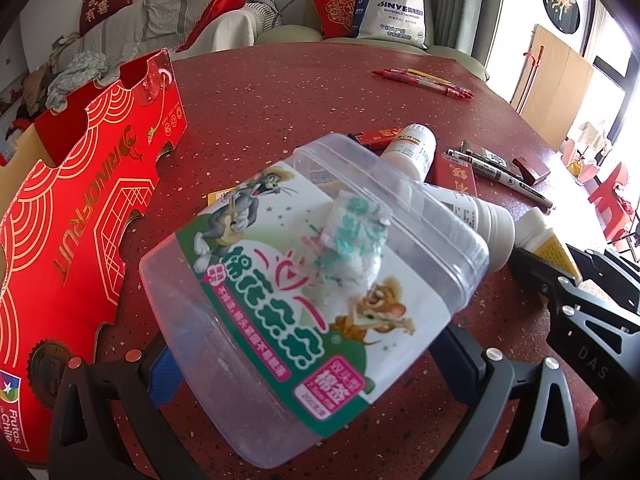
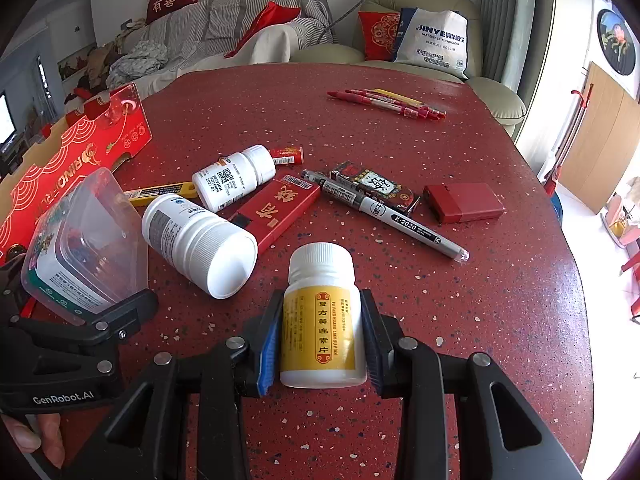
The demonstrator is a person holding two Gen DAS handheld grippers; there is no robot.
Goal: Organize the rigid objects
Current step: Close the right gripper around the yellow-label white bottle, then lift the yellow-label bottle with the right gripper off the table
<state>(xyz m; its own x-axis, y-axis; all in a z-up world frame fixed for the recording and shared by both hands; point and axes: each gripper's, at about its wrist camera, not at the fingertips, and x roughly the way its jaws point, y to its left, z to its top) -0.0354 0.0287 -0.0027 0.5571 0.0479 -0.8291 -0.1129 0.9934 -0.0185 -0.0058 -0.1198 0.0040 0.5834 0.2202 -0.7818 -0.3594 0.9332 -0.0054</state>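
While the right gripper (image 2: pixel 322 344) pointed down over the red speckled table (image 2: pixel 500 320), its two blue-edged pads were closed narrowly against the sides of a small white bottle with a yellow label (image 2: pixel 320 320), cap pointing away from the camera. The left gripper (image 1: pixel 316 364) had its jaws spread wide around a clear plastic tub (image 1: pixel 312 288) printed with a cartoon cat and mouse (a crumpled white-and-teal packet showed through its wall), and the tub sat tilted between the fingers, its open mouth facing away; the pads looked pressed to its sides, though the tub hid the contact itself.

On the table beyond, a large white bottle (image 2: pixel 200 244) lay on its side beside a flat red box with gold characters (image 2: pixel 276 212). A smaller white bottle (image 2: pixel 234 176) lay just behind, near a yellow utility knife (image 2: pixel 160 192). Further right lay a black and white marker pen (image 2: pixel 392 216), a dark patterned box (image 2: pixel 372 186) and a red lighter-shaped case (image 2: pixel 464 202). Several red pens (image 2: pixel 388 104) lay together near the far edge. A red fruit carton (image 1: pixel 80 216) stood at the left of the table.
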